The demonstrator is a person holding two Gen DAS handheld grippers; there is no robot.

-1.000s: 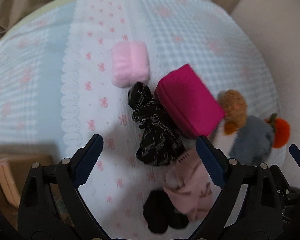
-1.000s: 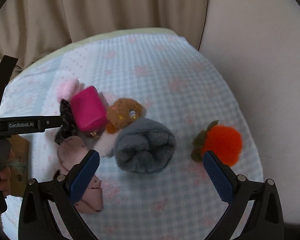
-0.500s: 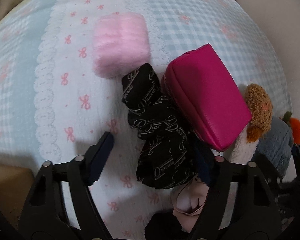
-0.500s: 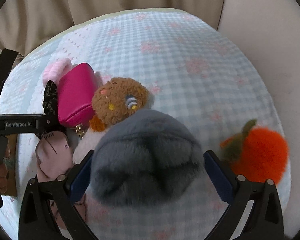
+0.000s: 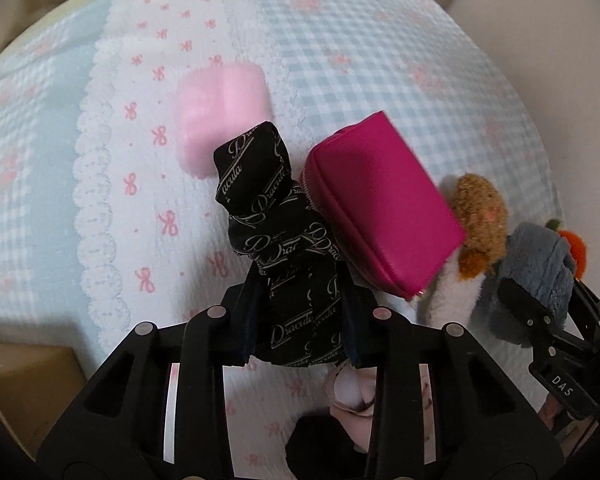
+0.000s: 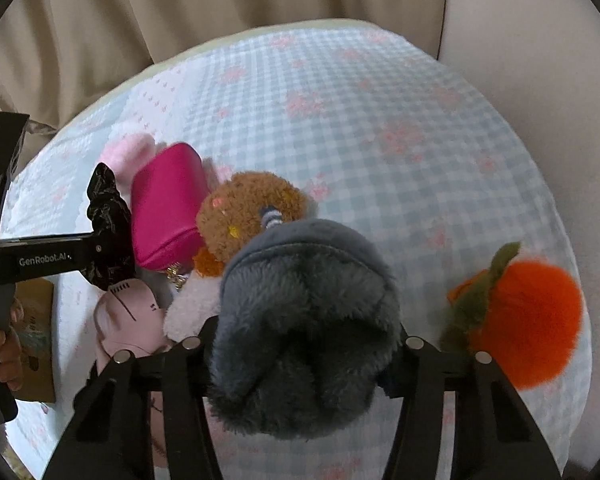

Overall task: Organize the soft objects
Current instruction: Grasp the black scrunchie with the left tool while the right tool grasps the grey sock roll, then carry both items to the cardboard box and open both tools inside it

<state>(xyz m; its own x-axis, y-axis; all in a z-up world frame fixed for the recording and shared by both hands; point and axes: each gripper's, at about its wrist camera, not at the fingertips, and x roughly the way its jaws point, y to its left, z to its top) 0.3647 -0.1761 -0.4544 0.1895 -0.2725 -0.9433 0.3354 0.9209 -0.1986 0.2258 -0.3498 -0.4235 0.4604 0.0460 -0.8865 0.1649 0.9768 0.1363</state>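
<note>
Left gripper (image 5: 298, 320): closing on black printed cloth (image 5: 276, 232), long axis running straight ahead, beside magenta pouch (image 5: 380, 208). Right gripper (image 6: 304, 344): closing round grey plush (image 6: 304, 320), directly below.

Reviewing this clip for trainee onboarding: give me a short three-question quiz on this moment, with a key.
1. True or false: the left gripper has the magenta pouch between its fingers.
2. What sits between the right gripper fingers? A) orange plush fruit B) grey fluffy item C) brown plush toy
3. Fill in: the black printed cloth partly hides the pale ____ fluffy block behind it.

Key: 1 false, it closes on the black cloth. 2 B. 3 pink.
</note>
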